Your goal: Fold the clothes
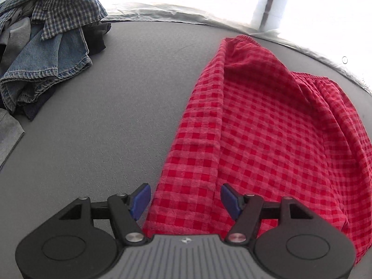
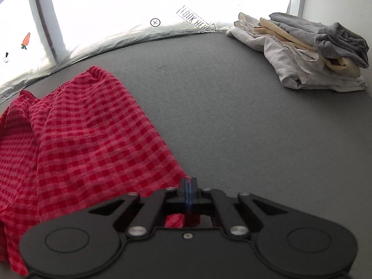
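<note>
A pair of red checked shorts (image 1: 260, 125) lies on the grey table (image 1: 111, 121), waistband at the far end. My left gripper (image 1: 186, 197) is open, its blue pads on either side of the near left hem corner, with the cloth between them. In the right wrist view the shorts (image 2: 81, 139) spread to the left. My right gripper (image 2: 188, 186) is shut on the near right corner of the shorts, and red cloth shows behind the closed pads.
A heap of unfolded clothes, denim and blue plaid (image 1: 46, 46), sits at the far left. A stack of folded white, cream and grey clothes (image 2: 309, 51) sits at the far right. A white printed cloth (image 2: 139, 30) runs along the table's far edge.
</note>
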Demonstrator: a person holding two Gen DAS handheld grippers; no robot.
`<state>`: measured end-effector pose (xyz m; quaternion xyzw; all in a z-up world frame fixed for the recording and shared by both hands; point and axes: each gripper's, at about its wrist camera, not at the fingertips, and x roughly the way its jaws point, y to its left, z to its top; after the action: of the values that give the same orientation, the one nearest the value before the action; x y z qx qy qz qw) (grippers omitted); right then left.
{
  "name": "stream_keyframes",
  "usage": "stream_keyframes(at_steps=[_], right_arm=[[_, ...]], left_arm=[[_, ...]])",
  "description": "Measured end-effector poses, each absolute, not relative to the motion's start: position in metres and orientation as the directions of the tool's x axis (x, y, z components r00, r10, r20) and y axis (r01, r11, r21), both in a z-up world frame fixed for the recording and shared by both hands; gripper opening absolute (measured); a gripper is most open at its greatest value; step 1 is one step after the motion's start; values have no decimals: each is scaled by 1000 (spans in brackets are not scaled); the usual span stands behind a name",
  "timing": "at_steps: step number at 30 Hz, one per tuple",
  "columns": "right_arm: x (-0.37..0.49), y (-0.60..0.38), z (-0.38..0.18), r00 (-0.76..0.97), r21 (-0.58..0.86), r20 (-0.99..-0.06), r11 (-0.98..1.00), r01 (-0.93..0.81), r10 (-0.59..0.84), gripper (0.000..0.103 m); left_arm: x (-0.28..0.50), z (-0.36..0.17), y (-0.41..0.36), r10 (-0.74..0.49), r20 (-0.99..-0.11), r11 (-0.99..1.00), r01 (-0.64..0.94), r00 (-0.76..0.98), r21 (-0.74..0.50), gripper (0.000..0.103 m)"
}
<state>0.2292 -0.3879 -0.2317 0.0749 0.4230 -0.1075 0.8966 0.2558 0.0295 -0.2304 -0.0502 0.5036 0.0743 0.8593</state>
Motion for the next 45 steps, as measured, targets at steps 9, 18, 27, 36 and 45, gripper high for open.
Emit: stream_keyframes(at_steps=[9,18,27,36,45], right_arm=[[218,-411,-236,568,26,-784,901,433,-250,1],[216,-405,-238,567,11,-783,906,422,-255,5],[218,-399,-238,561,-31,-782,916,400,-271,5],[238,-395,-215,594,-31,-762,932,362,-256,19],[317,-347,-192,694,6,-713,990,140,-94,18]], left_arm=[[253,-237,31,103,-875,983,-181,473,18,67],[247,-234,56,174,-858,954,-297,483,26,21],[235,-223,126,303,-843,827,-563,445,0,17],[256,-201,99,188,-824,902,-427,534,-71,36],[322,-212,56,89,-848,951,-298,523,-84,51]])
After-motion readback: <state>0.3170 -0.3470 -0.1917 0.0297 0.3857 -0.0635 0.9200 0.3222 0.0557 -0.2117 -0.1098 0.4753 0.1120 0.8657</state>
